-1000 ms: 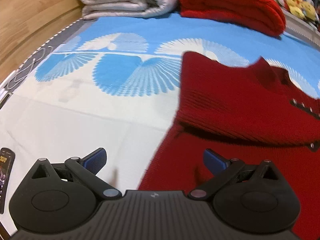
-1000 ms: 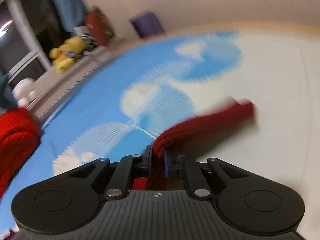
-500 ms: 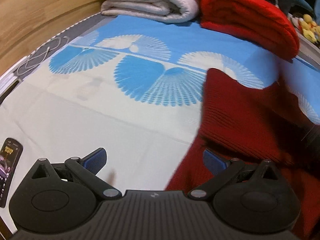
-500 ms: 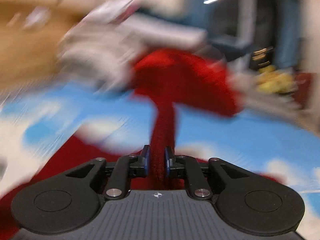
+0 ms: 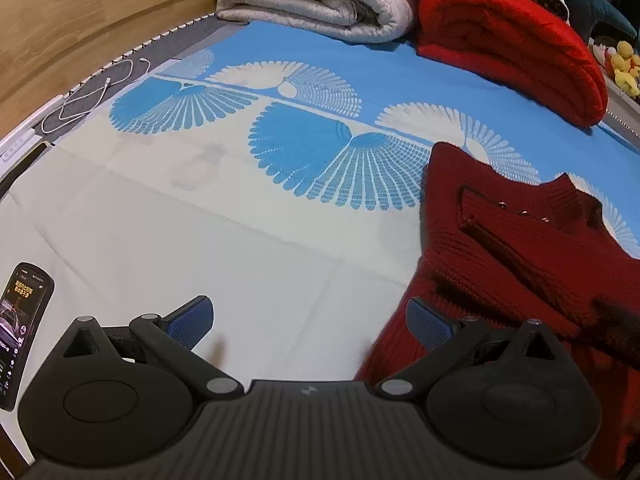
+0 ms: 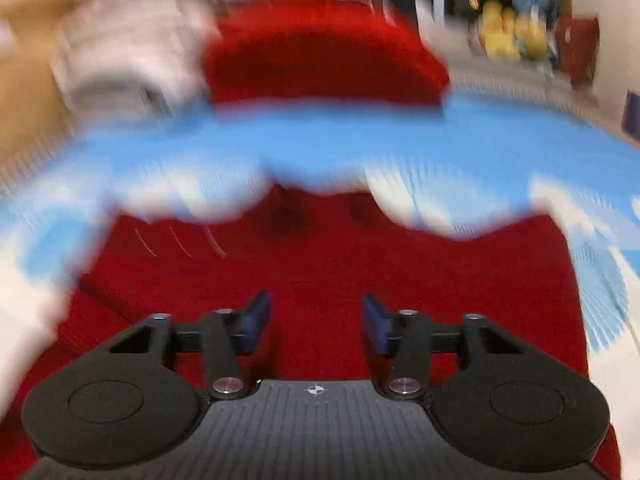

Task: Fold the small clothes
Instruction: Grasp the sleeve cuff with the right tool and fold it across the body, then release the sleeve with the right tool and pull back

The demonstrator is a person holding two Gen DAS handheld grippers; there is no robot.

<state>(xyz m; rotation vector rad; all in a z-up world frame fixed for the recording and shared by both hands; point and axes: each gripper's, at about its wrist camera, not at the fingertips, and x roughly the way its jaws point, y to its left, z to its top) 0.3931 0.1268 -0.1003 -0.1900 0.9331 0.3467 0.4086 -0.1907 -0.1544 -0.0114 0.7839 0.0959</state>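
Left gripper: my left gripper [image 5: 308, 326] hung wide open over the bed sheet [image 5: 240, 248], nothing between its blue pads; its right finger sat just at the sweater's near-left edge.
Right gripper: my right gripper [image 6: 316, 322] had just been opening and stood parted above the knit, the gap between its fingers empty, pressing on nothing.
Sweater: the dark red sweater [image 5: 520, 248] lay flat on the sheet, right of my left gripper, a sleeve folded across its chest beside a row of small buttons; in the right wrist view it filled the near ground [image 6: 340, 264], blurred.
Sheet: white near me, blue with fan shapes farther off.
Far end: a folded grey blanket [image 5: 320, 0] sat beside a folded bright red blanket [image 5: 512, 40], both well apart from the sweater.
Near left: a phone [image 5: 22, 328] lay on the sheet with its screen lit.
Far left: a white cable [image 5: 84, 100] lay coiled at the bed's edge.
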